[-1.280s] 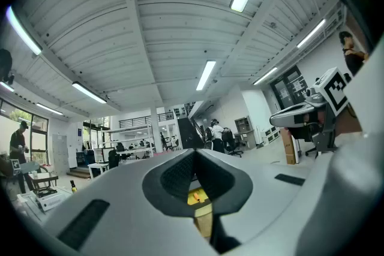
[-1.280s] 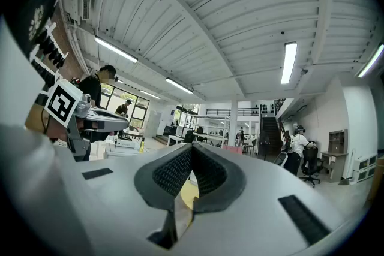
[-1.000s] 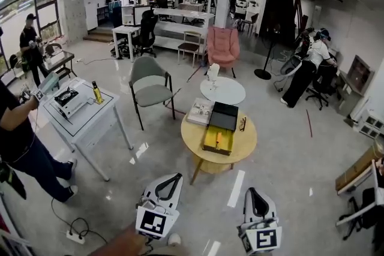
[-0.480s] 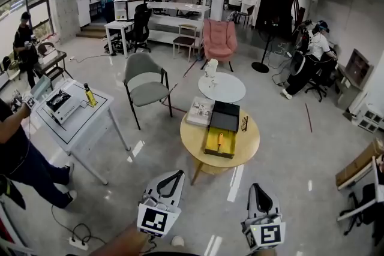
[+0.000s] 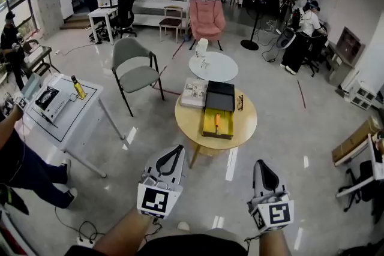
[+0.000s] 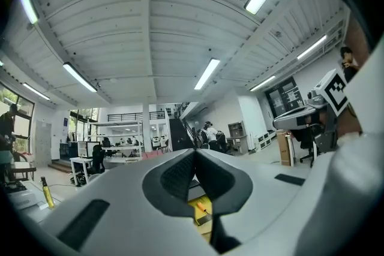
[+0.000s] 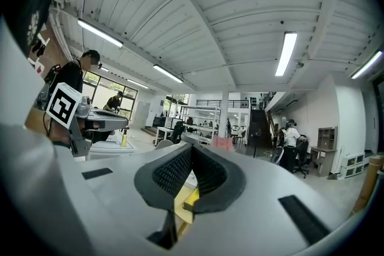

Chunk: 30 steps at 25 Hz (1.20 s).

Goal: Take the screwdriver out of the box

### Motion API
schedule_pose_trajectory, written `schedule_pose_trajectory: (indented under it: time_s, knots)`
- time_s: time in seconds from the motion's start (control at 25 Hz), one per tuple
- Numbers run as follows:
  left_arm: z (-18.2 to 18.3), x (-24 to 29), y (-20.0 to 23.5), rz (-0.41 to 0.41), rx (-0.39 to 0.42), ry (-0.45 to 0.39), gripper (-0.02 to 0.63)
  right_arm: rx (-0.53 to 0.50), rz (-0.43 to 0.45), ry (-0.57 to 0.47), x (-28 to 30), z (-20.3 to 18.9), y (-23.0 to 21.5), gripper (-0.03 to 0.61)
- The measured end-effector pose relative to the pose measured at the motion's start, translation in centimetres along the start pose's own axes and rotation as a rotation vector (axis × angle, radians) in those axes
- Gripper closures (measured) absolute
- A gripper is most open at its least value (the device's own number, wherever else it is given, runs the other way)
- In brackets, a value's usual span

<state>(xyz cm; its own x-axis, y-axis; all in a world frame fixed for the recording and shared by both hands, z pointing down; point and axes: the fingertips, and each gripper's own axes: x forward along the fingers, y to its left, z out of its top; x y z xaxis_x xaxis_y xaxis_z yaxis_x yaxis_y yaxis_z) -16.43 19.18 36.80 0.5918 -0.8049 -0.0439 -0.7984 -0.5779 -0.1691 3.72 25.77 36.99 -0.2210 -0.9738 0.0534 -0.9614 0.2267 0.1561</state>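
Judging by the layout, the approach step was in hand. The left gripper [image 5: 176, 149] and right gripper [image 5: 260, 163] both had jaws closed on nothing. The screwdriver [image 5: 217, 122] lay in the open yellow box [image 5: 227, 126] on the round counter [image 5: 188, 120], well ahead of both jaws. The next move called for closing in and opening one pair.

Noted: round wooden table [image 5: 245, 126], magazine [image 5: 194, 93] at its far left edge, spectacles [image 5: 240, 102] at right; beyond, small white table [image 5: 217, 68], grey chair [image 5: 137, 72], pink armchair [image 5: 206, 15].
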Motion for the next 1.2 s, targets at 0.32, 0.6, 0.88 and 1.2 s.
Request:
schedule_pose_trajectory:
  time_s: [0.32, 0.6, 0.88, 1.2]
  knots:
    - [-0.5, 0.4, 1.0, -0.017, 0.002, 0.007, 0.601, 0.014, -0.012, 0.009, 0.6, 0.0, 0.0, 0.565]
    - [-1.3, 1.3, 1.8, -0.001, 0.005, 0.026, 0.601, 0.02, 0.002, 0.003, 2.3, -0.2, -0.2, 0.565]
    - [-2.0, 3.9, 2.3, 0.008, 0.001, 0.044, 0.601, 0.028, 0.012, 0.005, 4.4, -1.1, -1.9, 0.565]
    - [-2.9, 7.3, 2.0, 0.004, -0.004, 0.062, 0.601, 0.041, 0.019, 0.022, 6.9, -2.1, -4.5, 0.565]
